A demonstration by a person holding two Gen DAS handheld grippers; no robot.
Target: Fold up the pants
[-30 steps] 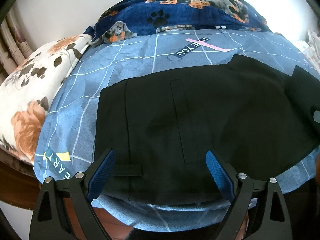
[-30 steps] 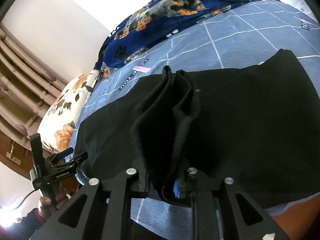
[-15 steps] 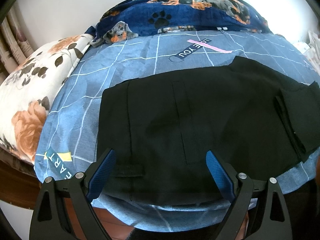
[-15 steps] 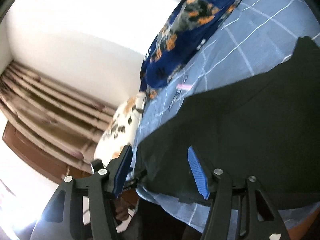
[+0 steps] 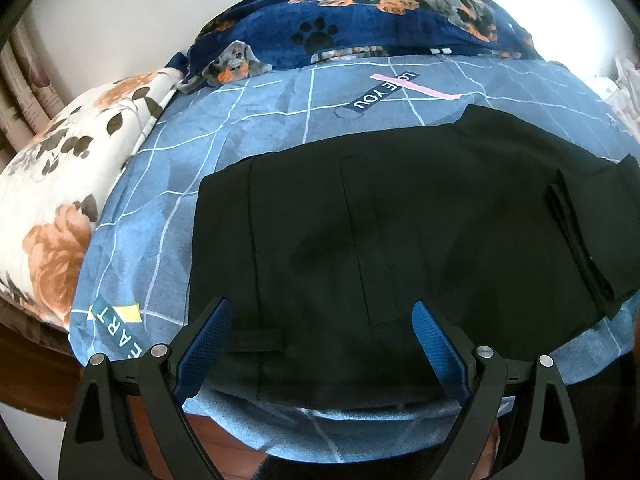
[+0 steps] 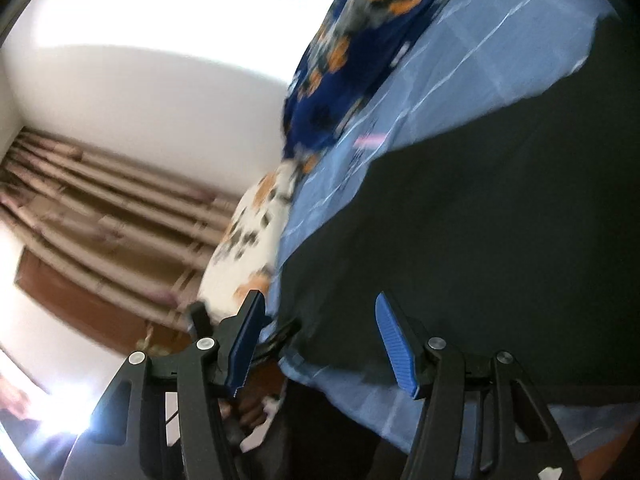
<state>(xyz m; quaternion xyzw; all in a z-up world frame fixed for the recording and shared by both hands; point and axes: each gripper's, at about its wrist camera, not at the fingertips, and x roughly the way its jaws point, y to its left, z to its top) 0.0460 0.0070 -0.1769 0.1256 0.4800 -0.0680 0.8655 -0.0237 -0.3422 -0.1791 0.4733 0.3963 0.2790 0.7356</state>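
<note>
Black pants (image 5: 400, 240) lie flat on the blue checked bedsheet (image 5: 280, 120), waistband toward the left, with the leg ends folded back over them at the right (image 5: 592, 232). My left gripper (image 5: 320, 312) is open and empty, hovering over the near edge of the pants by a belt loop (image 5: 256, 340). My right gripper (image 6: 320, 308) is open and empty, tilted, above the pants (image 6: 500, 240) near the bed's front edge. The right wrist view is blurred.
A dark blue dog-print blanket (image 5: 360, 24) lies along the back of the bed. A white floral pillow (image 5: 68, 184) sits at the left. Curtains (image 6: 100, 208) hang by the wall. The bed's front edge (image 5: 320, 428) drops to a wooden floor.
My right gripper has let go of the pant legs, which now lie folded over the pants at the right. It opened and swung up and to the left. The left gripper stayed put.
</note>
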